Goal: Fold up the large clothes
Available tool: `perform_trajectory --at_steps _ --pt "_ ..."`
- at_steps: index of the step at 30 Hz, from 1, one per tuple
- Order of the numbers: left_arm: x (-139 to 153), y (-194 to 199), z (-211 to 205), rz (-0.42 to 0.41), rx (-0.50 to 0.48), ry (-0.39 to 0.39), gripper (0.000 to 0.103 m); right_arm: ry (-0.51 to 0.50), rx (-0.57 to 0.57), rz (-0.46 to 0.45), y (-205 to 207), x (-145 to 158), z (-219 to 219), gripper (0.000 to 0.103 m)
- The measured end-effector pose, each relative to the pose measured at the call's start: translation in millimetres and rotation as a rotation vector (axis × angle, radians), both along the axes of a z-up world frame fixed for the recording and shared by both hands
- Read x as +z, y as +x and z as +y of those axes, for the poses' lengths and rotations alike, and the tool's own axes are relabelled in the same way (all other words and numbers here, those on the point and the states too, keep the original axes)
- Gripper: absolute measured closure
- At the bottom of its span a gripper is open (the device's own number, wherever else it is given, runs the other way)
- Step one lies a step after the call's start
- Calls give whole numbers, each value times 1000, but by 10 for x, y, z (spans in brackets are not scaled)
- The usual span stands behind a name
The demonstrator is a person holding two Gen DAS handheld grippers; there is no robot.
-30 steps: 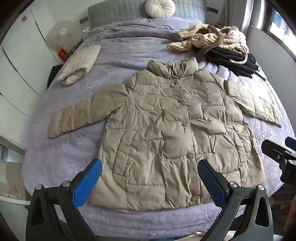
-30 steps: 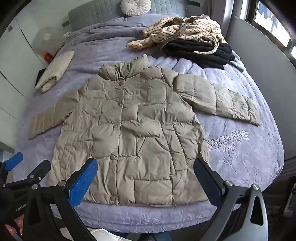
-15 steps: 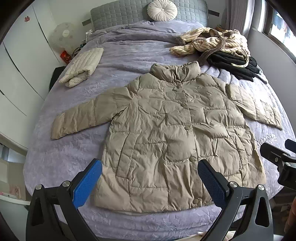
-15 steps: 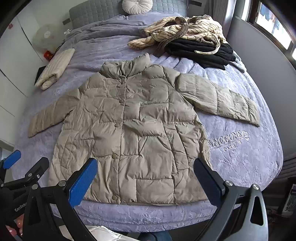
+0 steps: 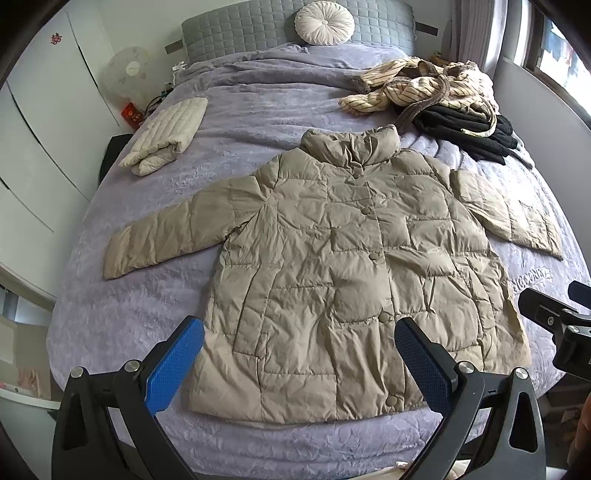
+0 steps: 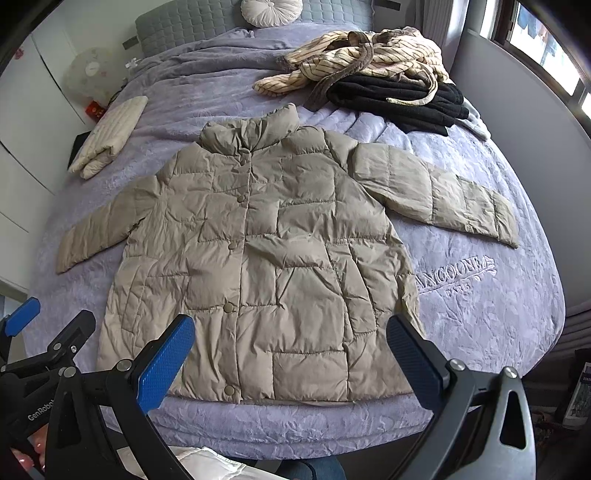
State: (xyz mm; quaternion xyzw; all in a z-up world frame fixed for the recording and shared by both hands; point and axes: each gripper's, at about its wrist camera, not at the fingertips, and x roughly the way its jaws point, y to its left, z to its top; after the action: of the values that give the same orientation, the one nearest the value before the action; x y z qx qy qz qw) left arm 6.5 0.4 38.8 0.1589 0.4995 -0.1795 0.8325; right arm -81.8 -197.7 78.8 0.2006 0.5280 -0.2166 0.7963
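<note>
A beige quilted puffer coat (image 5: 332,266) lies flat and buttoned on the purple bedspread (image 5: 258,110), collar away from me, both sleeves spread out. It also shows in the right wrist view (image 6: 258,258). My left gripper (image 5: 299,365) is open and empty, held above the coat's hem at the near bed edge. My right gripper (image 6: 291,362) is open and empty, also above the hem, a little to the right. Each gripper shows at the edge of the other's view.
A folded cream quilted garment (image 5: 166,134) lies at the bed's left. A pile of striped and black clothes (image 5: 443,99) lies at the back right. A round cushion (image 5: 325,20) rests against the headboard. White wardrobes stand left, a wall and window right.
Both grippers have drawn back and risen slightly, so the coat sits a little lower in each view. The coat has not moved. Both grippers stay open.
</note>
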Motion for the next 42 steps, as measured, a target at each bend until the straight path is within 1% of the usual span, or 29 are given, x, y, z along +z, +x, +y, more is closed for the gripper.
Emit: perform_trajectory --at_steps 42 --pt "-42 38 129 6 16 4 0 7 -2 17 3 -15 43 0"
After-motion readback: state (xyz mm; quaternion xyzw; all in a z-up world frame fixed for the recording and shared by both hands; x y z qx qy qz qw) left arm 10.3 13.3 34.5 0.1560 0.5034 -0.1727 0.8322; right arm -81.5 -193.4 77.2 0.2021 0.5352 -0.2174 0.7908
